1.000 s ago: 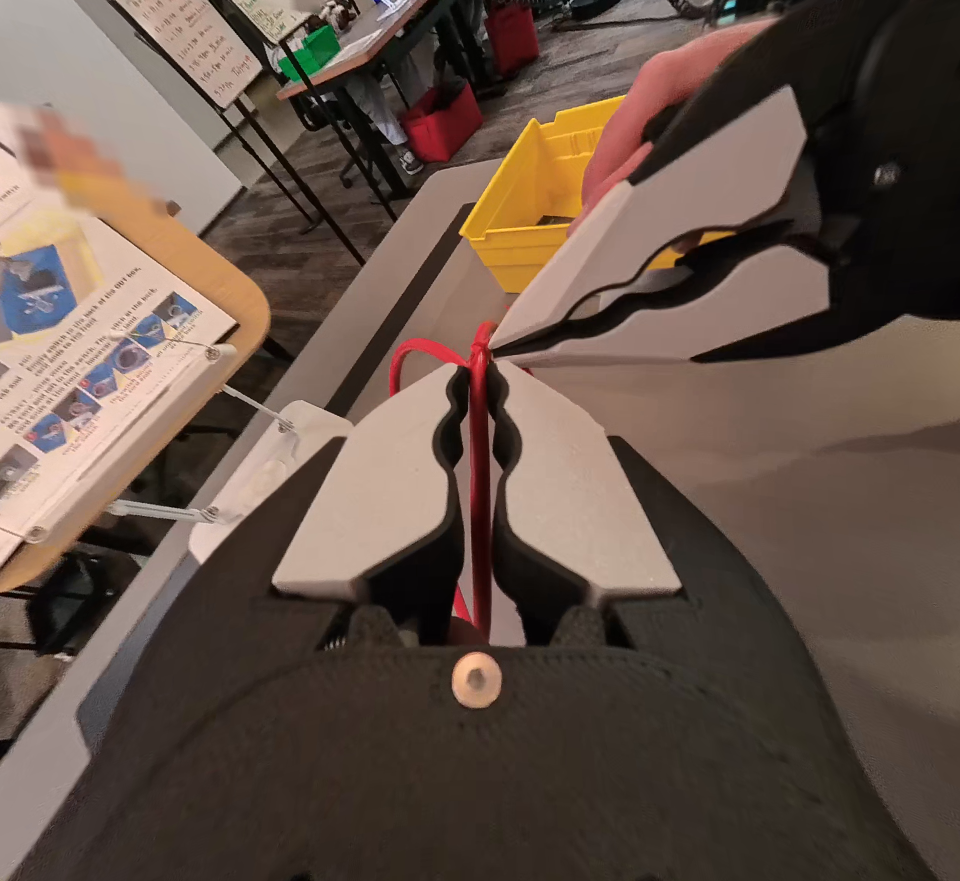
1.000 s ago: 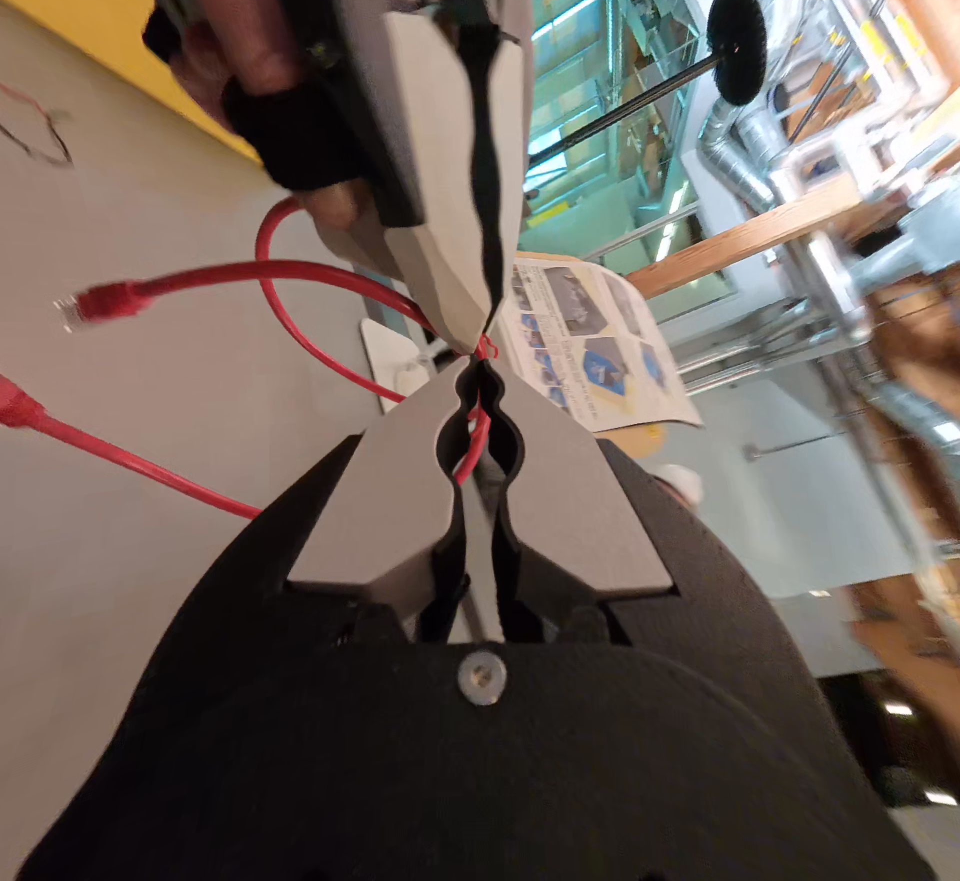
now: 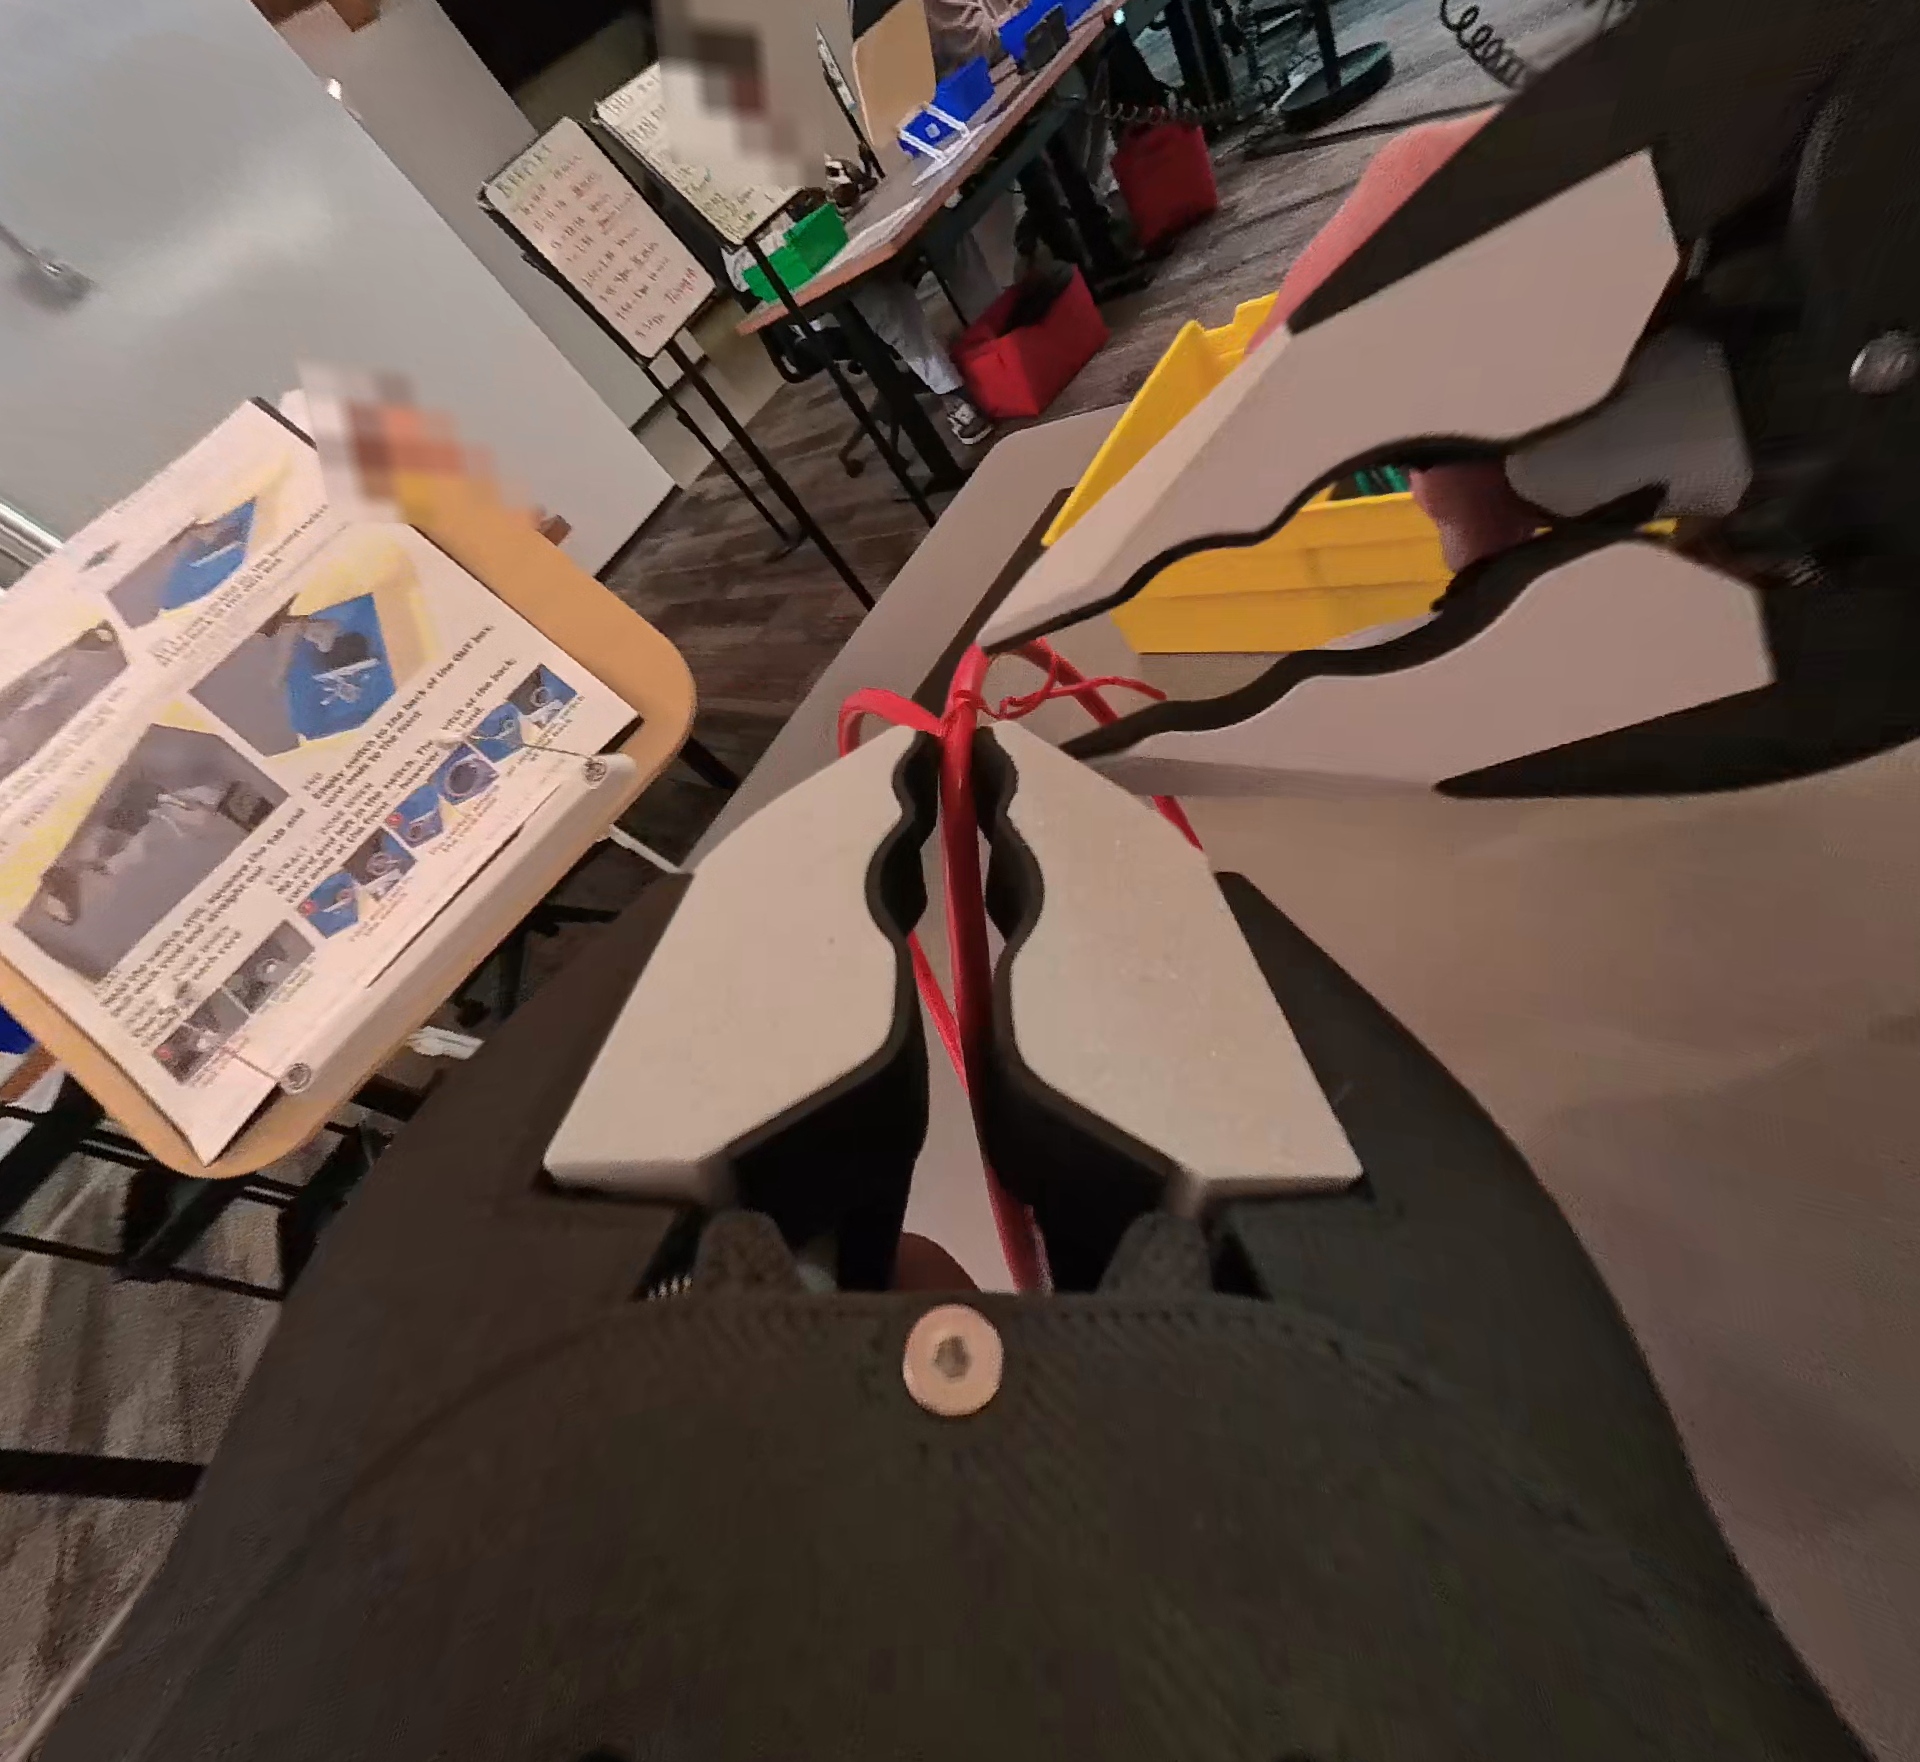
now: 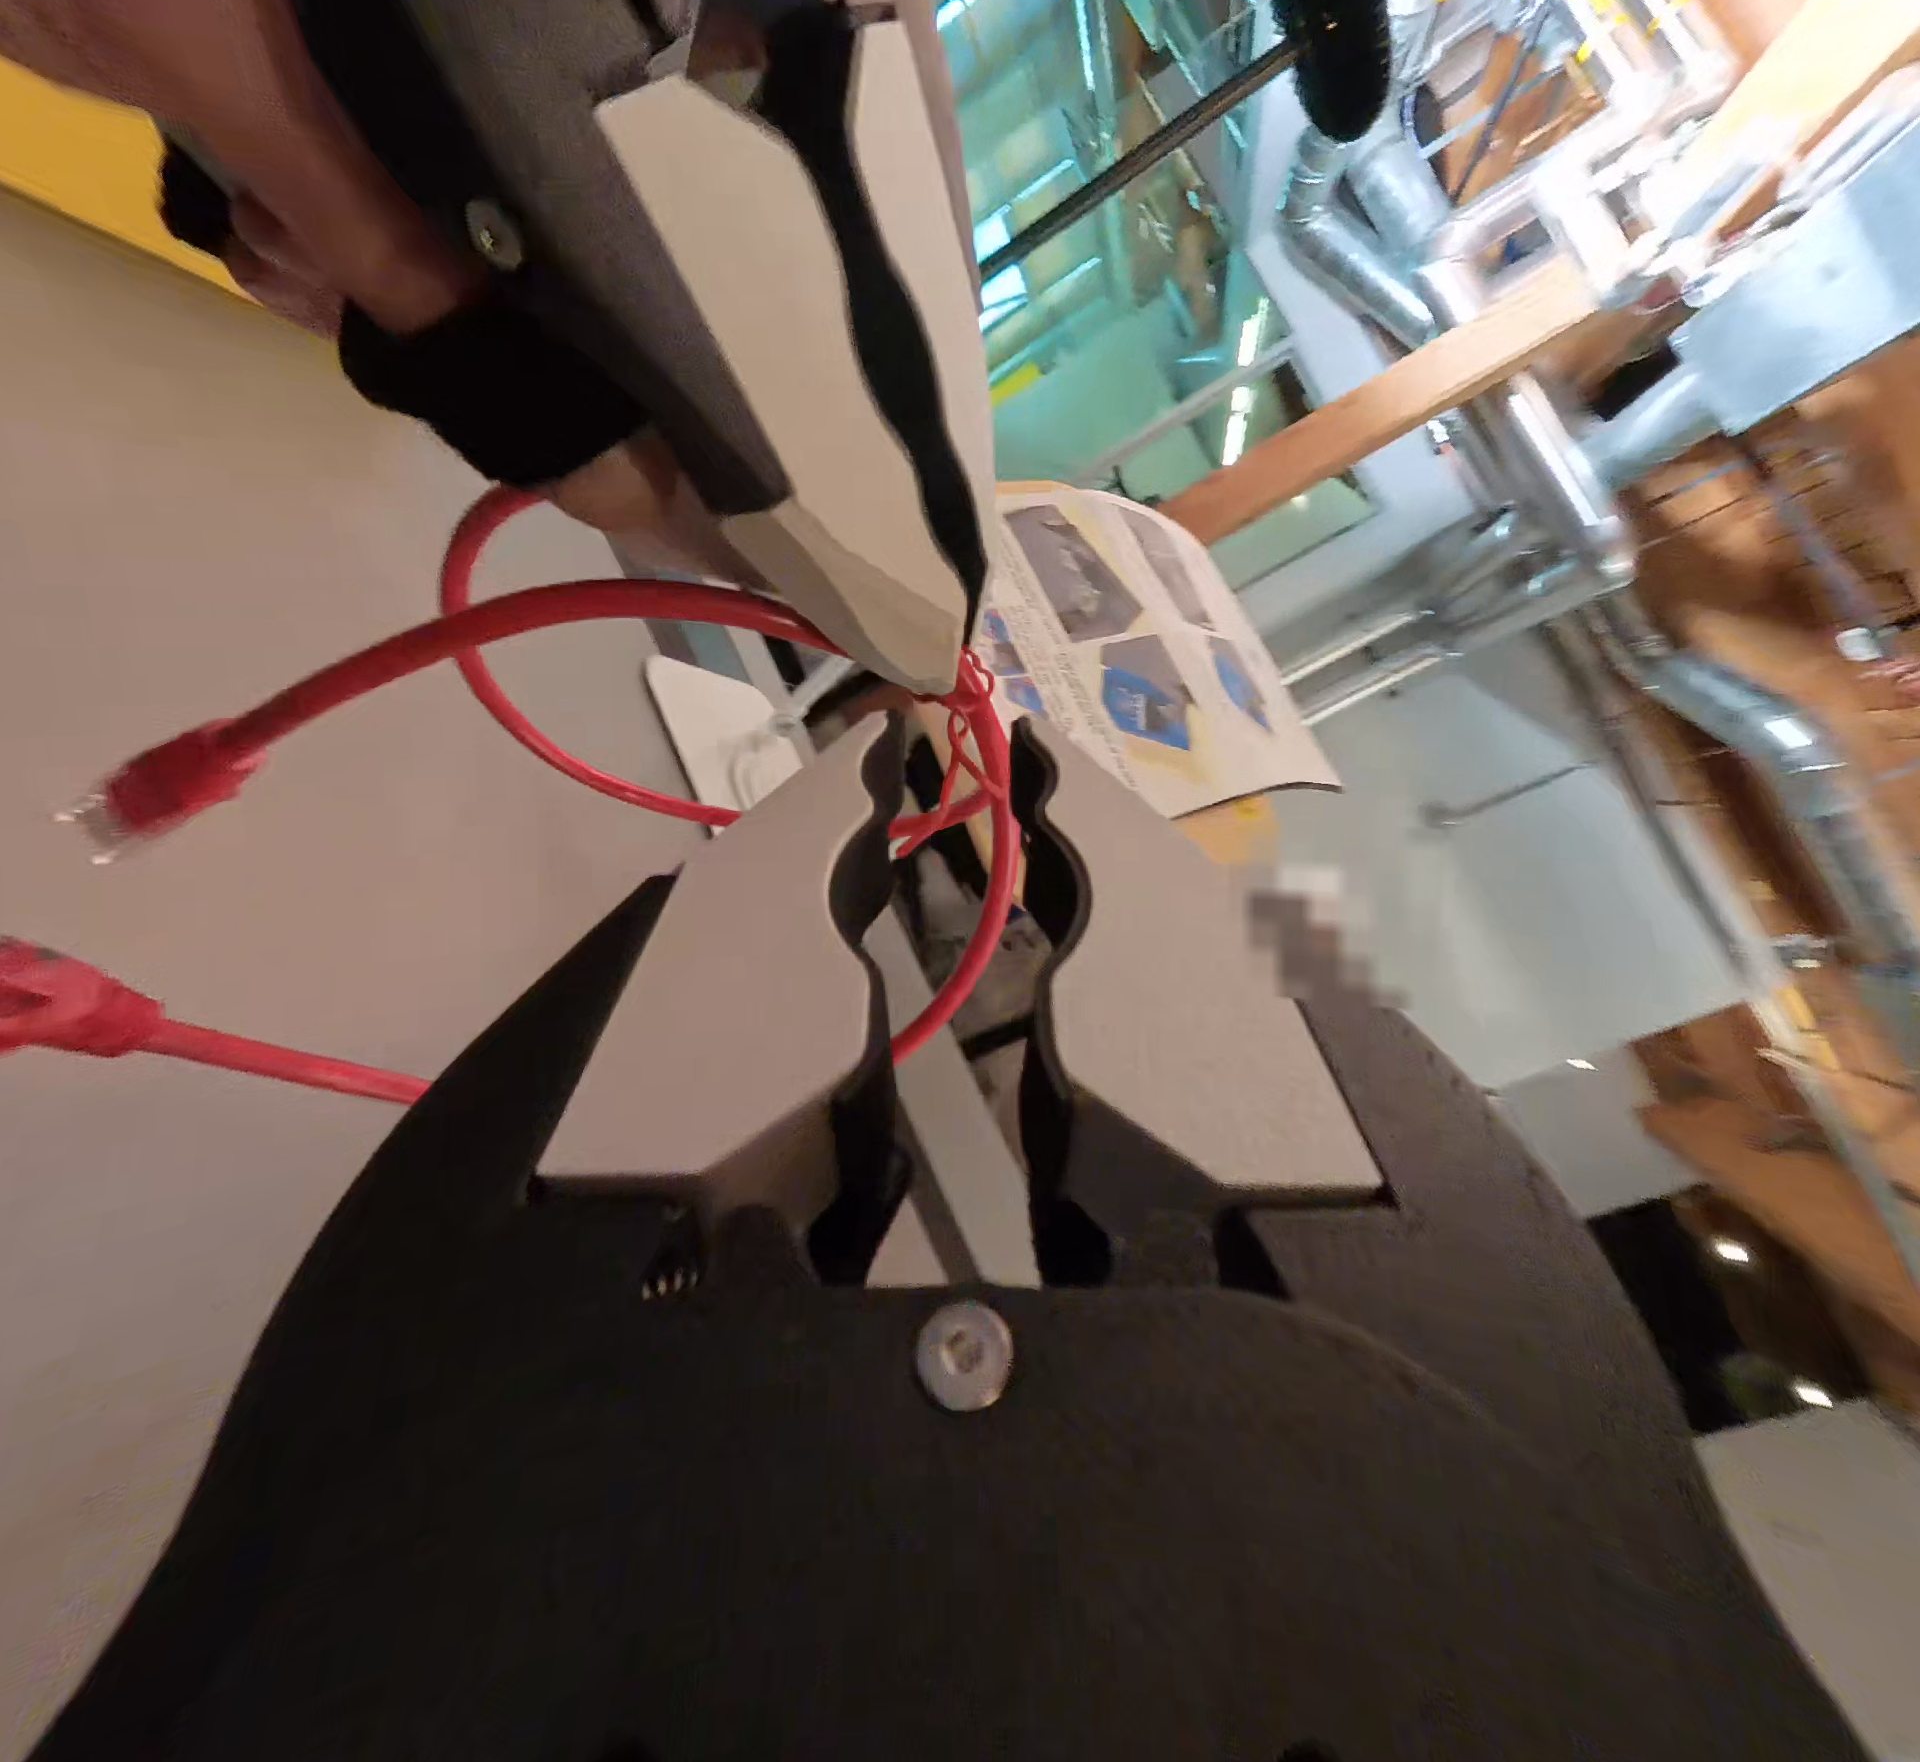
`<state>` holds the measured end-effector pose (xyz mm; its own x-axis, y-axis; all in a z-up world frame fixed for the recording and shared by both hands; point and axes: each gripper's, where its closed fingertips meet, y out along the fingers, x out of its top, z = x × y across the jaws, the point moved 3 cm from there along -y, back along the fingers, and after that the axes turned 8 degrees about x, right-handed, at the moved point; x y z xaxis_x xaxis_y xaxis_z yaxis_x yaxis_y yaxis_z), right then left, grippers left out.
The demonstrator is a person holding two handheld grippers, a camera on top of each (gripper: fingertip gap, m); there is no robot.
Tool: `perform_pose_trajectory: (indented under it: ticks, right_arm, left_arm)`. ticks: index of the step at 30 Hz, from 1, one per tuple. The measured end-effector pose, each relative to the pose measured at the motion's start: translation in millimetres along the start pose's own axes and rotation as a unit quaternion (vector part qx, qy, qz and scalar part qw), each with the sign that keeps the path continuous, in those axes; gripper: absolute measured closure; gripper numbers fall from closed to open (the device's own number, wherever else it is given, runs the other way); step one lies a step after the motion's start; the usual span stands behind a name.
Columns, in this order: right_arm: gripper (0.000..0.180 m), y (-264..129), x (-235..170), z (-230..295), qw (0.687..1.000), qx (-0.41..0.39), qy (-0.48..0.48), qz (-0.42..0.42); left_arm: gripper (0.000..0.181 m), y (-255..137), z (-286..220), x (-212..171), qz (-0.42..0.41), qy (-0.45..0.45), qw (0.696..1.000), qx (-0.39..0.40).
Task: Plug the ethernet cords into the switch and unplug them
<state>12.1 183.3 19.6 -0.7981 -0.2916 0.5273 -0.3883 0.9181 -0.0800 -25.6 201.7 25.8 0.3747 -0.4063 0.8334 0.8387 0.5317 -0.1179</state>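
The left gripper (image 3: pixel 954 748) is pressed together on the red ethernet cord (image 3: pixel 966 902), which runs up between its two fingers. The right gripper (image 4: pixel 951 736) is spread, and a loop of the same cord passes through the gap without being held. At the place where both tips meet there is a thin red twist tie (image 4: pixel 971 684) wound around the coil of cord. The two plugs (image 4: pixel 171 782) hang free over the grey table (image 4: pixel 260 933), well apart from the grippers. The switch is not visible in either view.

I think the step in hand is to remove the tie, so the cord can be opened before plugging. The risk is that the right gripper closes on the cord and not on the thin wire of the tie, because both are red and lie touching each other; then the pull only tightens the knot. Also a strong pull can drag the cord out of the left gripper.

Around there is a yellow bin (image 3: pixel 1226 569) behind the right gripper, and a wooden board with an instruction sheet (image 3: pixel 270 746) beside the table edge. The loops of cord hang near the tips and can get in the way
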Motion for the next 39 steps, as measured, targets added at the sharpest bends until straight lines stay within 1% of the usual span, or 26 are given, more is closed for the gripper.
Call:
perform_pose_trajectory:
  ticks: [3, 6, 7, 9, 10, 11, 12, 13, 14, 15, 16, 17, 18, 19, 21, 22, 23, 24, 26, 29, 30, 32, 33, 35, 36, 39]
  right_arm:
    - [0.179, 0, -1, 1, 0.998, -0.030, -0.053, 0.020]
    - [0.180, 0, -1, 0, 0.998, -0.026, -0.047, 0.024]
    - [0.180, -1, -1, -1, 0.999, -0.017, -0.024, 0.014]
    - [0.180, -2, -1, -3, 0.998, 0.018, 0.059, -0.015]
    - [0.180, -2, -1, -4, 0.991, 0.043, 0.121, -0.033]
    - [0.180, -2, -2, -6, 0.974, 0.072, 0.204, -0.061]
    - [0.180, -2, -1, -8, 0.942, 0.105, 0.304, -0.100]
    - [0.180, -3, 0, -10, 0.888, 0.145, 0.411, -0.148]
    - [0.180, -4, 2, -12, 0.808, 0.195, 0.517, -0.203]
    - [0.180, -6, 3, -15, 0.713, 0.241, 0.606, -0.259]
    - [0.180, -8, 3, -17, 0.627, 0.272, 0.663, -0.305]
    - [0.180, -8, 3, -16, 0.574, 0.285, 0.692, -0.333]
    - [0.180, -7, 4, -15, 0.559, 0.282, 0.700, -0.344]
    - [0.180, -7, 5, -14, 0.563, 0.276, 0.698, -0.346]
    - [0.180, -6, 9, -14, 0.578, 0.274, 0.688, -0.344]
    - [0.180, -6, 9, -15, 0.593, 0.264, 0.681, -0.339]
    - [0.180, -6, 8, -15, 0.617, 0.250, 0.667, -0.335]
    - [0.170, -6, 9, -15, 0.643, 0.240, 0.649, -0.329]
    - [0.145, -5, 11, -12, 0.708, 0.235, 0.595, -0.299]
    - [0.143, -6, 11, -7, 0.841, 0.195, 0.448, -0.232]
    - [0.143, -7, 10, -6, 0.877, 0.179, 0.393, -0.210]
    - [0.143, -9, 8, -4, 0.933, 0.148, 0.283, -0.164]
    - [0.144, -9, 7, -4, 0.954, 0.127, 0.230, -0.144]
    - [0.145, -10, 6, -2, 0.984, 0.091, 0.118, -0.096]
    - [0.147, -9, 5, -1, 0.993, 0.070, 0.062, -0.070]
    - [0.152, -5, 2, 4, 0.997, 0.027, -0.065, -0.010]
  left_arm:
    - [0.174, 0, -4, 2, 0.005, -0.010, 1.000, -0.008]
    - [0.174, -1, -3, 3, 0.002, -0.014, 1.000, -0.010]
    - [0.174, -1, -3, 4, -0.004, -0.018, 1.000, -0.012]
    - [0.174, -1, -3, 4, -0.012, -0.004, 1.000, -0.004]
    - [0.174, -1, -2, 5, -0.016, 0.010, 1.000, 0.006]
    - [0.174, -2, -2, 7, -0.027, 0.030, 0.999, 0.021]
    - [0.174, -4, -1, 11, -0.046, 0.053, 0.997, 0.036]
    - [0.175, -7, 1, 14, -0.056, 0.074, 0.994, 0.049]
    - [0.175, -9, 2, 17, -0.061, 0.095, 0.991, 0.066]
    - [0.175, -11, 2, 21, -0.075, 0.117, 0.987, 0.082]
    - [0.175, -12, 0, 24, -0.088, 0.137, 0.982, 0.097]
    - [0.175, -12, -1, 24, -0.098, 0.159, 0.976, 0.111]
    - [0.175, -13, 0, 22, -0.104, 0.177, 0.971, 0.124]
    - [0.175, -14, 1, 22, -0.117, 0.185, 0.967, 0.131]
    - [0.175, -16, 3, 21, -0.128, 0.163, 0.970, 0.124]
    - [0.175, -15, 4, 21, -0.124, 0.148, 0.974, 0.119]
    - [0.175, -14, 4, 21, -0.124, 0.133, 0.977, 0.115]
    - [0.175, -12, 5, 20, -0.115, 0.114, 0.981, 0.107]
    - [0.175, -9, 8, 15, -0.093, 0.067, 0.990, 0.081]
    - [0.175, -7, 11, 11, -0.066, -0.007, 0.997, 0.032]
    - [0.174, -7, 12, 11, -0.062, -0.023, 0.998, 0.023]
    - [0.174, -8, 15, 11, -0.051, -0.048, 0.997, 0.009]
    - [0.174, -8, 14, 10, -0.044, -0.058, 0.997, 0.001]
    - [0.174, -8, 13, 9, -0.032, -0.071, 0.997, -0.009]
    - [0.174, -7, 11, 8, -0.023, -0.076, 0.997, -0.019]
    - [0.174, -4, 2, 6, -0.003, -0.088, 0.995, -0.045]
